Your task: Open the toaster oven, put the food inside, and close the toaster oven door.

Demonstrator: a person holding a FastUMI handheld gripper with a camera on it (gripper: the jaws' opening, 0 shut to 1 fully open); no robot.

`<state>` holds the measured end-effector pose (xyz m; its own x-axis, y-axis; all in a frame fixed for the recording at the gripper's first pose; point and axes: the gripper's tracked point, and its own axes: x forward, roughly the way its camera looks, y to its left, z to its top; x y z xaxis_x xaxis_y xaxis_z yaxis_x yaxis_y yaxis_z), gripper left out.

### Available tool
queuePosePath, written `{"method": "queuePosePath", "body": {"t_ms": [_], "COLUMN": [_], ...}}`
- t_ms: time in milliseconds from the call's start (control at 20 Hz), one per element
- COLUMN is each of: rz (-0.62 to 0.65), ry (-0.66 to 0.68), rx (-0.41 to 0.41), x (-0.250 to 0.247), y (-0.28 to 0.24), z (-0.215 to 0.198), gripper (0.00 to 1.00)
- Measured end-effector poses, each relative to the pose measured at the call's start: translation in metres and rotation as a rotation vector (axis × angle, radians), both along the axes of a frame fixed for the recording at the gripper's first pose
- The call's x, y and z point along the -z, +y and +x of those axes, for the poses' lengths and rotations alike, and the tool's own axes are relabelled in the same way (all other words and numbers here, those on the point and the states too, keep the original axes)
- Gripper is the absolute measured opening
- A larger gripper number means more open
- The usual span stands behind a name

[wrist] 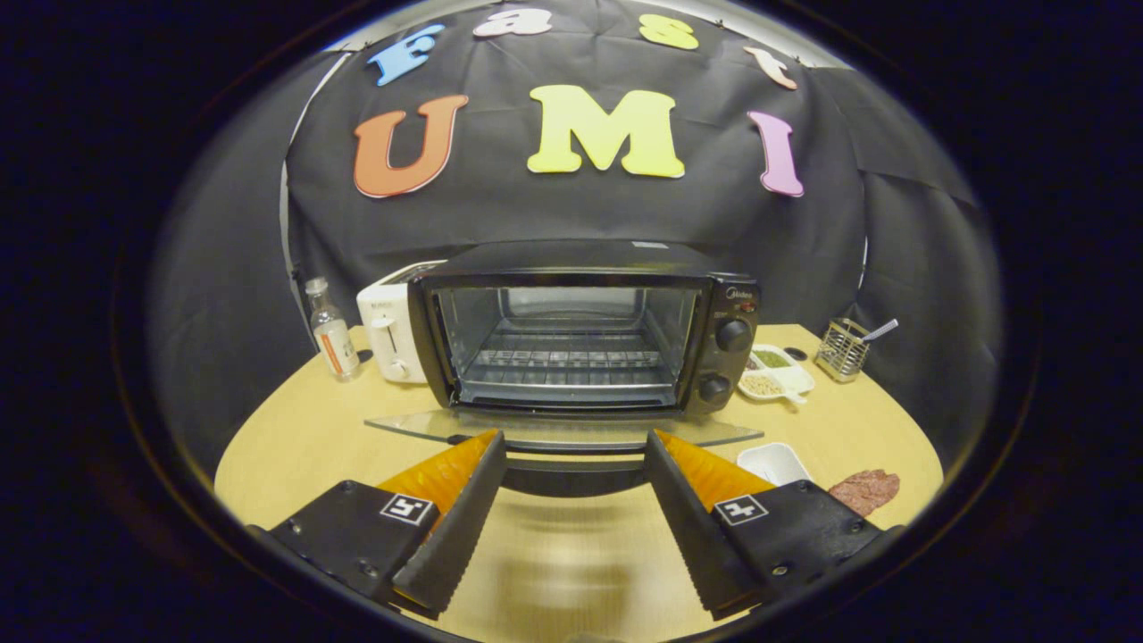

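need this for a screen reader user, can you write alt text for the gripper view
A black toaster oven stands on a wooden table with its glass door folded down open and an empty rack inside. The open tongs hover at the door's front edge, holding nothing. A brown piece of food lies beside a small white dish.

Glossy glass oven door (563, 430); matt wood-look table (295, 438); wire rack (567, 359).

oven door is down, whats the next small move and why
Probably swing the open tongs toward the flat reddish-brown meat patty lying on the wooden table beside the small white dish: the black toaster oven stands open with its rack bare, and the tongs hold nothing.
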<state>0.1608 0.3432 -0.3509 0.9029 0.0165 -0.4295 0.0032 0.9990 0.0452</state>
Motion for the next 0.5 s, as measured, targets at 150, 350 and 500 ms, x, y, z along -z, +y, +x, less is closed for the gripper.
{"method": "queuePosePath", "body": {"t_ms": [150,350,500], "rz": [-0.008,-0.013,-0.007], "ry": [0.026,0.120,0.169], "rx": [-0.004,-0.018,-0.030], "x": [0.013,0.047,0.064], "y": [0.000,-0.001,-0.002], "z": [-0.008,-0.022,-0.026], "gripper": [0.99,0.99,0.99]}}
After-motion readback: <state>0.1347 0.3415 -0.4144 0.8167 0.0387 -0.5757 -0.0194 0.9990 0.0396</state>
